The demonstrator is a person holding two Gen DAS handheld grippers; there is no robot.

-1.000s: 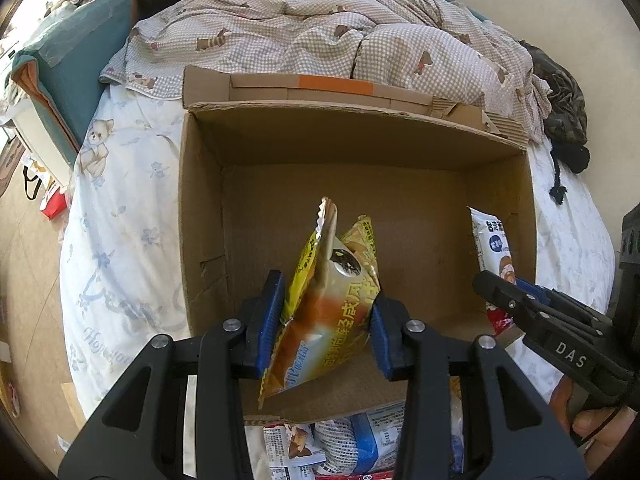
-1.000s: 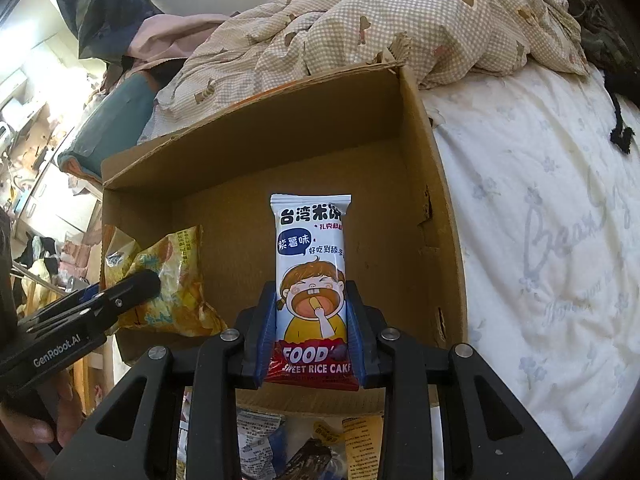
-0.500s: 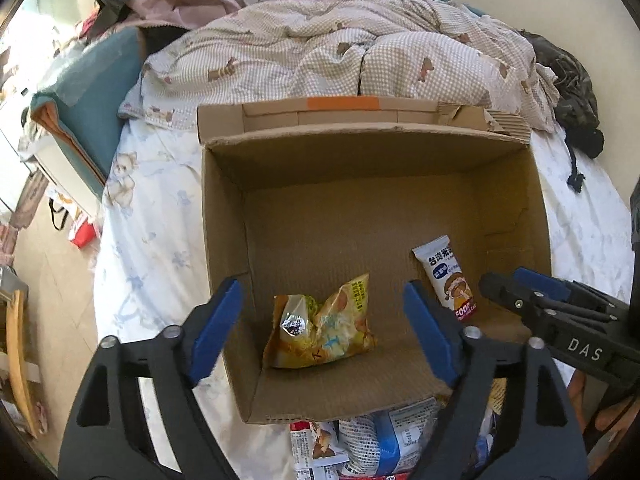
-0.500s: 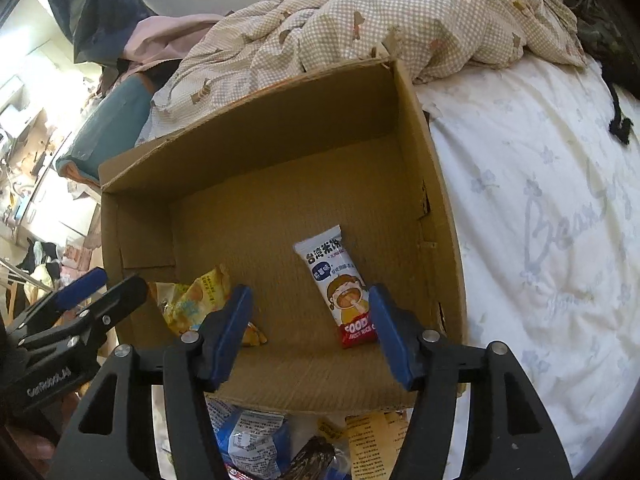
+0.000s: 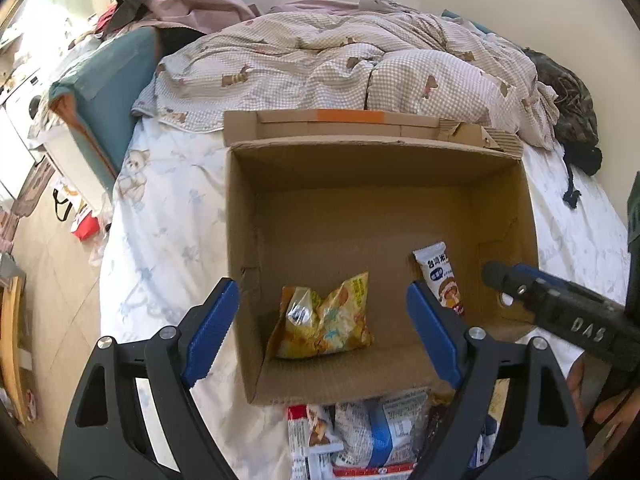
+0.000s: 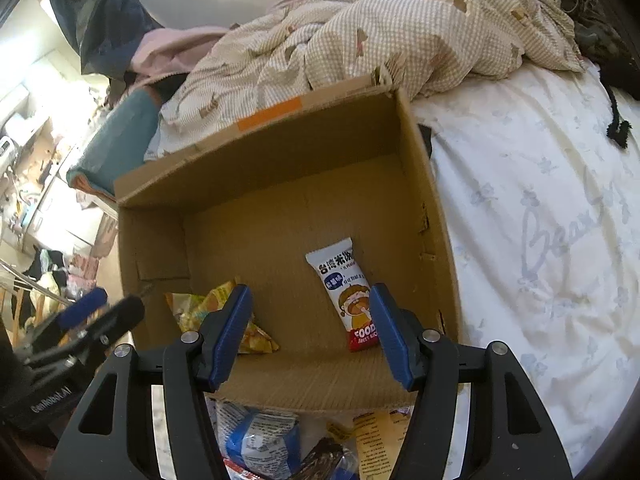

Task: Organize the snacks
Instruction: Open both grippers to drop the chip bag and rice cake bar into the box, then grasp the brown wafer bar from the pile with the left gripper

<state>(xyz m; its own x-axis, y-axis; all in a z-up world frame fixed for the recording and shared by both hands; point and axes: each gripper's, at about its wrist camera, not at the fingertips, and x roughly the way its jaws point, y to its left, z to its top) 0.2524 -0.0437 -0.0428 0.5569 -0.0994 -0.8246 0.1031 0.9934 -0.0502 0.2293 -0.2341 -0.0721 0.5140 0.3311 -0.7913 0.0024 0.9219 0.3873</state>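
An open cardboard box (image 5: 248,216) (image 6: 424,184) stands on the bed. A yellow snack bag (image 5: 324,324) (image 6: 192,308) lies on its floor at the near left. A white rice cake packet (image 5: 440,276) (image 6: 348,292) lies at the near right. My left gripper (image 5: 320,336) is open and empty above the box's near edge. My right gripper (image 6: 310,336) is open and empty over the near wall; it also shows in the left wrist view (image 5: 556,312). The left gripper shows in the right wrist view (image 6: 92,320). Several loose snack packets (image 5: 372,436) (image 6: 260,440) lie on the bed in front of the box.
A crumpled checked quilt (image 5: 340,64) lies behind the box. A teal cushion (image 5: 112,76) is at the bed's left edge, with floor clutter (image 5: 80,224) beyond. A dark garment (image 5: 568,104) lies at the far right. White floral sheet (image 6: 540,220) lies to the box's right.
Both grippers opened and let go of their snacks, which now lie on the box floor. Both grippers pulled back and up from the box.
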